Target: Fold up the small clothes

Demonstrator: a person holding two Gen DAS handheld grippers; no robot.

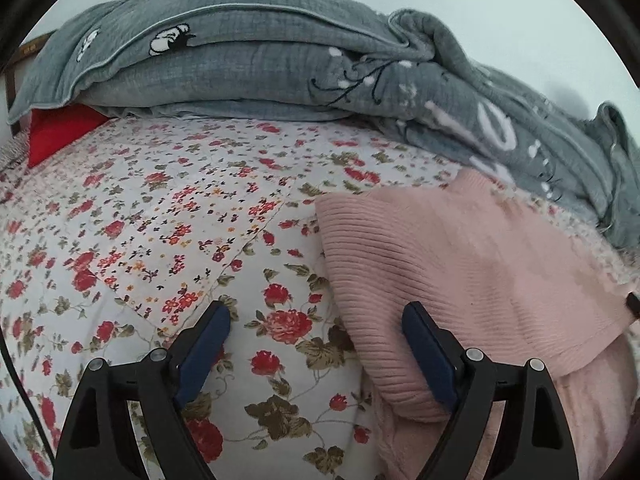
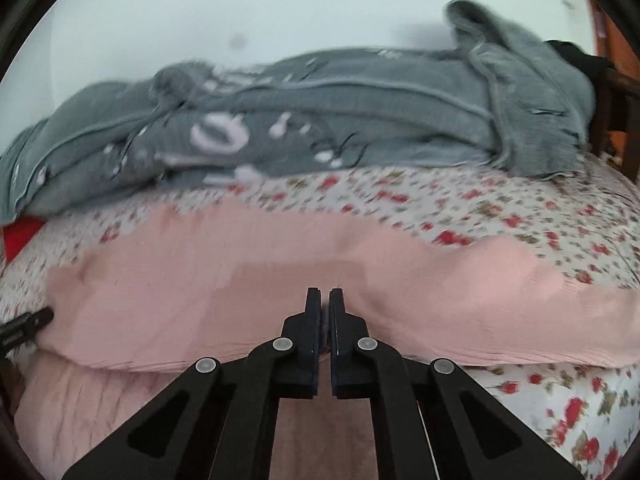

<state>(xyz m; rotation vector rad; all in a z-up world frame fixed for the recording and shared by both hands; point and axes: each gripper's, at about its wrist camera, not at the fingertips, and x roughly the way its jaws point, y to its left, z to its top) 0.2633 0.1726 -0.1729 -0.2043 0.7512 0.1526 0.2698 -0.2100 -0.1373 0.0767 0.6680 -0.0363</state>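
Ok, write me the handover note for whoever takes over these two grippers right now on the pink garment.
Left gripper: jaws wide open, nothing between them, low over the floral bedspread at the pink ribbed garment's left edge.
Right gripper: jaws shut over the garment's near edge; whether they pinch fabric cannot be seen.
The garment lies flat, near edge doubled over.
Grey bedding is piled behind.
Left: finish the fold.
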